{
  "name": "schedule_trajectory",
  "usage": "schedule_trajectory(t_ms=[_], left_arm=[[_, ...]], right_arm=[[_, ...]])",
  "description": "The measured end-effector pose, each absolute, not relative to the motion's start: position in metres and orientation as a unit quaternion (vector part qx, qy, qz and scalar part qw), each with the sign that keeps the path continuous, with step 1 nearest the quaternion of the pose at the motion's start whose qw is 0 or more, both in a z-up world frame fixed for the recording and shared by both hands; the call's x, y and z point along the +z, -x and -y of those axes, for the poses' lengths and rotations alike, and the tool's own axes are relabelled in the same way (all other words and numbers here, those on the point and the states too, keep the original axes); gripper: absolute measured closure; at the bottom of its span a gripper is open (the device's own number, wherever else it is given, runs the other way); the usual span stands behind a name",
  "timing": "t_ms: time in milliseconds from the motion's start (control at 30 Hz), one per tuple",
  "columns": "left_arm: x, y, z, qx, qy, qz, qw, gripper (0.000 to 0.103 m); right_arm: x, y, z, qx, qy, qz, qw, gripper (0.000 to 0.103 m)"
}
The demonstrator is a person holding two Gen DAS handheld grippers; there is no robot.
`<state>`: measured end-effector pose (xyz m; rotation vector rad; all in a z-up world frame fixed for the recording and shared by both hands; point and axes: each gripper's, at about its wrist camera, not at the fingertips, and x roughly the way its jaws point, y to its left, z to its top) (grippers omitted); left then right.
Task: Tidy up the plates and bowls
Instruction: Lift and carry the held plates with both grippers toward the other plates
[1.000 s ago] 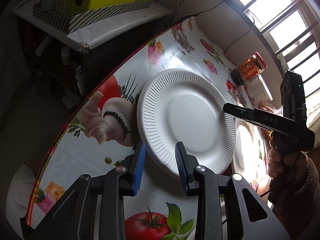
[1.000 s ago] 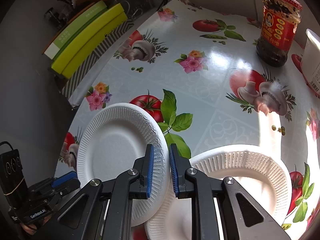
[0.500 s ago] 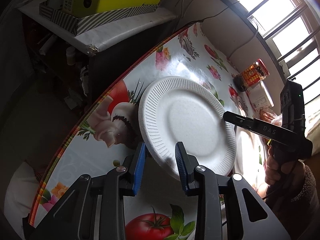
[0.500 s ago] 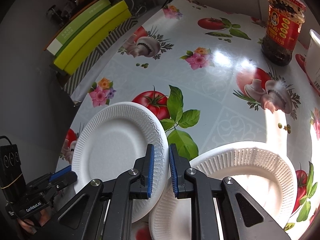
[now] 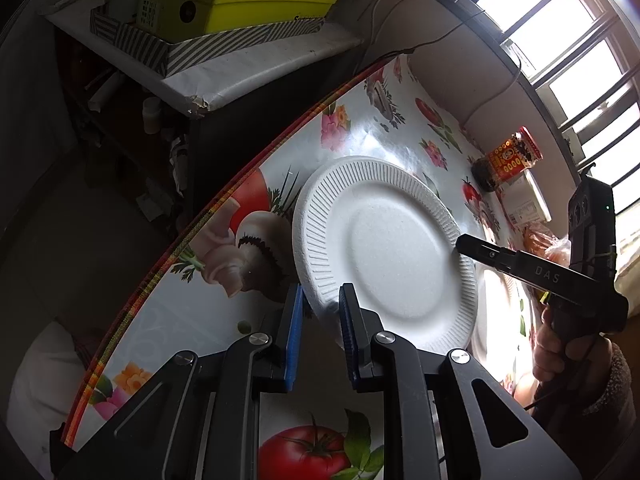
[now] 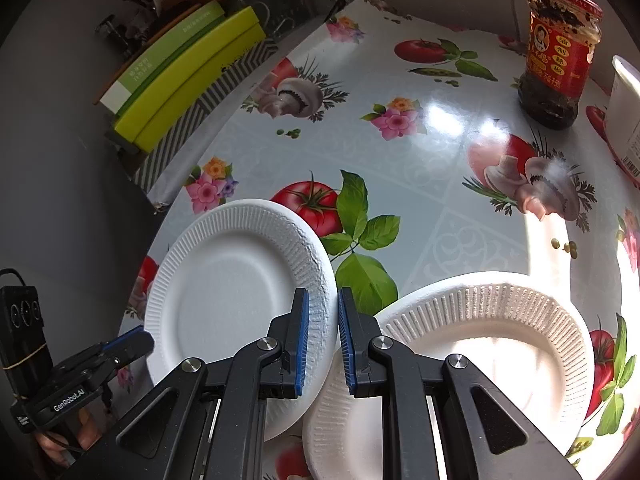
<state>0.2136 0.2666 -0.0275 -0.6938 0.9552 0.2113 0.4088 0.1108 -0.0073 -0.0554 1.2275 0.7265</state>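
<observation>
A white ribbed foam plate point(image 5: 384, 256) point(image 6: 228, 292) is held tilted above the table. My right gripper point(image 6: 323, 320) is shut on its right rim; it also shows in the left wrist view point(image 5: 464, 246) at the plate's far edge. My left gripper point(image 5: 318, 312) stands open around the plate's near rim, its blue pads apart from it; it shows at lower left in the right wrist view point(image 6: 132, 340). A second white foam plate point(image 6: 480, 344) lies flat on the table under my right gripper, partly overlapped by the held plate.
A red-labelled sauce jar point(image 6: 560, 52) point(image 5: 508, 160) stands at the far side beside a white container point(image 6: 624, 108). Yellow-green boxes point(image 6: 180, 76) sit on a shelf beside the table's left edge point(image 5: 192, 232). The tablecloth point(image 6: 420, 184) has vegetable prints.
The held plate has risen and shifted slightly right, further over the flat plate. My left gripper has stayed open at the rim and has drawn back a little.
</observation>
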Motion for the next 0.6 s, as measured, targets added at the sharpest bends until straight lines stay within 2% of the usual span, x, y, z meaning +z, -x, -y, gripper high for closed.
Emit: schedule_trajectory(t_ms=[600], left_arm=[[0.0,-0.197,-0.255,0.098,0.304,-0.43,0.844,0.084]], right_arm=[[0.016,-0.382,-0.093,0.339,0.004,-0.55,0.763,0.088]])
